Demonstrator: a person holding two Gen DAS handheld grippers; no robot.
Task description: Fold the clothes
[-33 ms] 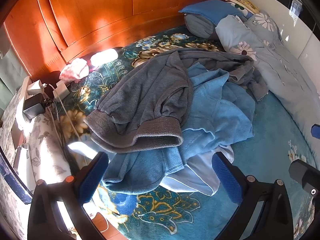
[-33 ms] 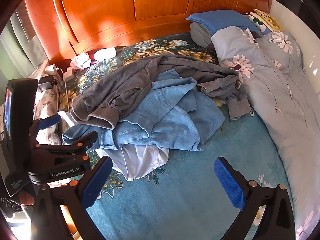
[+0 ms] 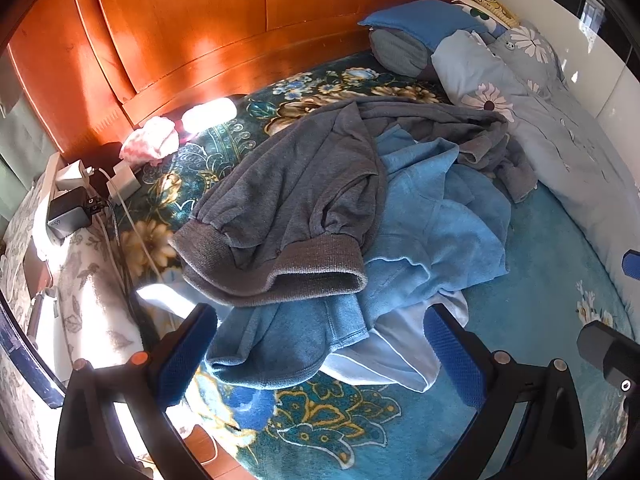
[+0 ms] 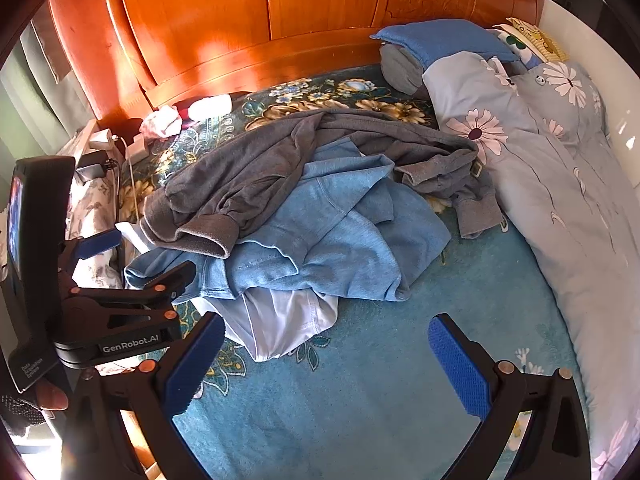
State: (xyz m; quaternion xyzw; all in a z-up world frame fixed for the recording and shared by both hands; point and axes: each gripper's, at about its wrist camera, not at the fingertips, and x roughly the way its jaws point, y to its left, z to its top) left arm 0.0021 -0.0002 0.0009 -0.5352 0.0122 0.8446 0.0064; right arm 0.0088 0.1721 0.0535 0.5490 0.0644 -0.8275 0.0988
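Observation:
A heap of clothes lies on the bed's blue floral blanket [image 3: 532, 300]. A grey sweatshirt [image 3: 296, 200] lies on top, over a light blue top [image 3: 436, 220] and a pale white-blue garment [image 3: 392, 352]. My left gripper [image 3: 316, 348] is open and empty, just before the near edge of the heap. My right gripper [image 4: 324, 364] is open and empty over bare blanket [image 4: 360, 380], right of the heap. The same grey sweatshirt [image 4: 240, 172], blue top [image 4: 344, 236] and pale garment [image 4: 280, 320] show in the right wrist view, with the left gripper [image 4: 136, 272] at the left.
A wooden headboard [image 3: 240, 32] stands behind. Pillows [image 3: 420, 32] and a flowered grey duvet [image 3: 560, 140] lie along the right. Chargers and cables [image 3: 80, 200] and a pink cloth [image 3: 150, 144] sit at the left bed edge.

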